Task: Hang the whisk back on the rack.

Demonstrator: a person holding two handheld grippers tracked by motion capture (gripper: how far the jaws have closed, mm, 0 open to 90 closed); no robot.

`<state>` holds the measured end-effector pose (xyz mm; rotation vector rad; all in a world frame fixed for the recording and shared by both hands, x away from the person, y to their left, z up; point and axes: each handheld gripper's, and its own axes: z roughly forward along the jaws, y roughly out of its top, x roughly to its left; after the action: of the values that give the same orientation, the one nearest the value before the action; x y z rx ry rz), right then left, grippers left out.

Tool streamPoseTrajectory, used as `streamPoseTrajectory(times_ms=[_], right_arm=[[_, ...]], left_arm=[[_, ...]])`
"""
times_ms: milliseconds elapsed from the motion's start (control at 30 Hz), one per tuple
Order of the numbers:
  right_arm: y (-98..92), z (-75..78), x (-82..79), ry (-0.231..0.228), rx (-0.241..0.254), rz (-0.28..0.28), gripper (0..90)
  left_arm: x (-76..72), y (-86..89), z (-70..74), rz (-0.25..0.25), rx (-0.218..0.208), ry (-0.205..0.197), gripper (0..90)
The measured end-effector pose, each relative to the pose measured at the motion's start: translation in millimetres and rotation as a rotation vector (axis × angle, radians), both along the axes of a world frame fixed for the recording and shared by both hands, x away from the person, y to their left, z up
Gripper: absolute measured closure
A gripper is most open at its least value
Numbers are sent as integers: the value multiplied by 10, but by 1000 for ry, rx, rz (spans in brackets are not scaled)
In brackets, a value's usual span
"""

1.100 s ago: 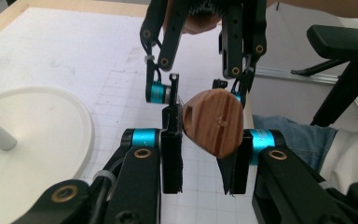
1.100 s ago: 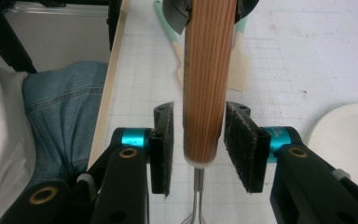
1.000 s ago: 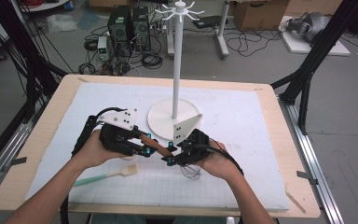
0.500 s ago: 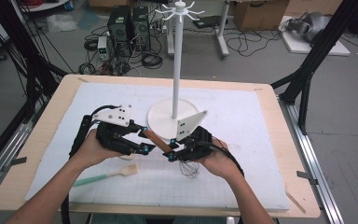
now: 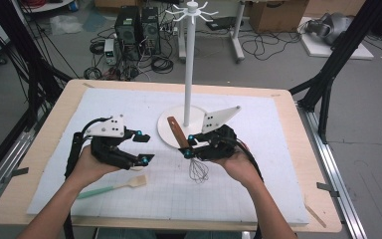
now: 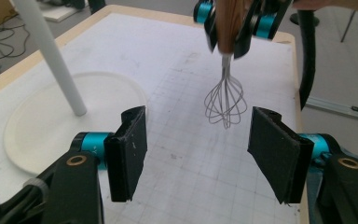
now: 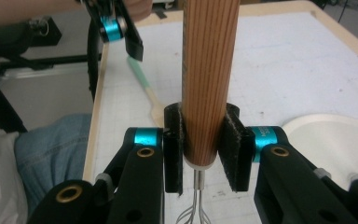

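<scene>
A whisk with a wooden handle (image 5: 178, 131) and a wire head (image 5: 197, 171) hangs over the white mat, handle end up and tilted back left. My right gripper (image 5: 189, 144) is shut on the handle just above the wires, and both pads press on the wood (image 7: 207, 70). My left gripper (image 5: 142, 146) stands open a short way to the left; its jaws have just been opening and nothing is between them. In the left gripper view the wire head (image 6: 224, 100) hangs beyond the spread jaws (image 6: 196, 154).
A white stand with a tall pole (image 5: 190, 64), hooks on top and a round base (image 5: 166, 130) rises just behind the grippers. A spatula with a green handle (image 5: 114, 186) lies on the mat near the left hand. The table's wooden edge (image 5: 323, 199) frames the mat.
The left gripper has let go of the whisk handle, opened and drawn away to the left. The right gripper keeps the whisk and has shifted slightly right and up.
</scene>
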<state>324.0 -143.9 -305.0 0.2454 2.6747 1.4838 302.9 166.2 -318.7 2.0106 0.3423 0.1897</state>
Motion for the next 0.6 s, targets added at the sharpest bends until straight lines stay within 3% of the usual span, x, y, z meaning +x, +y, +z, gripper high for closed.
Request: streamPoseTrajectory(times_ms=[300,600], right_arm=[[-63,153,-8,-1,42,-34,728],[-171,306,57,-2,86,-76,728]], left_arm=[[-129,209,-45,73,16,-20,333],[-169,376,-115,137,30,-36,296]])
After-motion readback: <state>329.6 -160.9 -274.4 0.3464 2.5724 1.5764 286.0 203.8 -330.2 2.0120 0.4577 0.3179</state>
